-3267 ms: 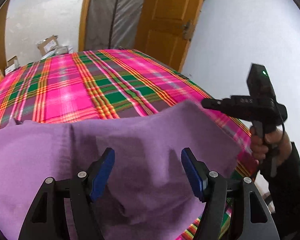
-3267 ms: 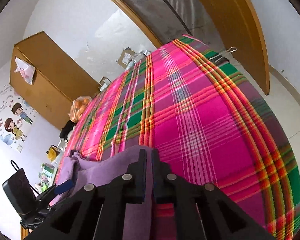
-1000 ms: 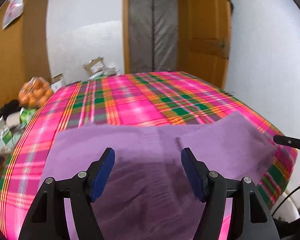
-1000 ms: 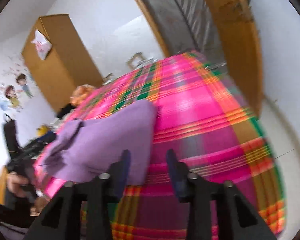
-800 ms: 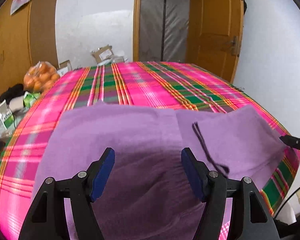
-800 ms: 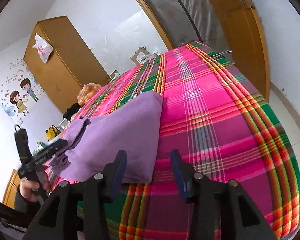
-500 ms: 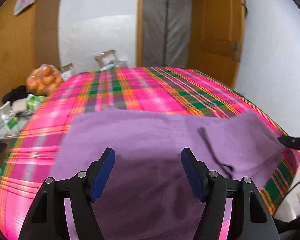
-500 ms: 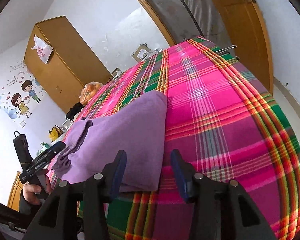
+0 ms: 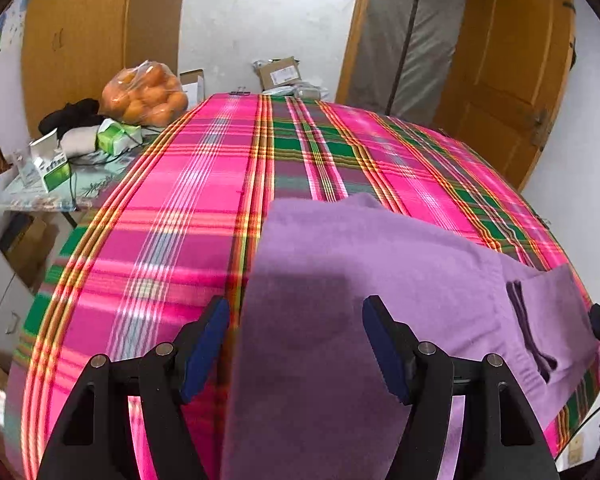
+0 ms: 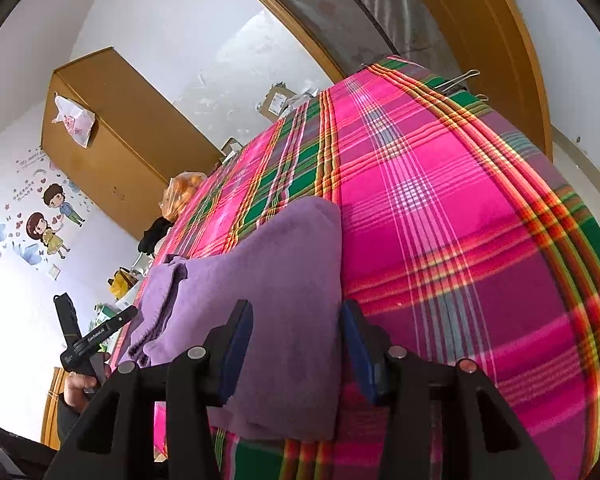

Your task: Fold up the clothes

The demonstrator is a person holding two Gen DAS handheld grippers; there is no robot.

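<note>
A purple garment (image 9: 360,280) lies folded near the front edge of a table covered with a pink, green and yellow plaid cloth (image 9: 188,208). My left gripper (image 9: 296,340) is open and empty, hovering over the garment's left part. A dark fold opening (image 9: 528,328) shows at the garment's right end. In the right wrist view the garment (image 10: 284,264) lies flat, and my right gripper (image 10: 296,340) is open and empty above its near right edge. The left gripper (image 10: 96,336) shows at the far left there, held in a hand.
A bag of oranges (image 9: 146,94), boxes and clutter (image 9: 48,160) sit on a side table at the left. Cardboard boxes (image 9: 280,72) lie behind the table. A wooden wardrobe (image 10: 116,144) and a wooden door (image 9: 500,64) stand behind. Binder clips (image 10: 460,78) hold the cloth's far edge.
The right gripper let go of the garment and opened. The garment now lies flat. The left wrist view has swung left, so the garment sits further right in it.
</note>
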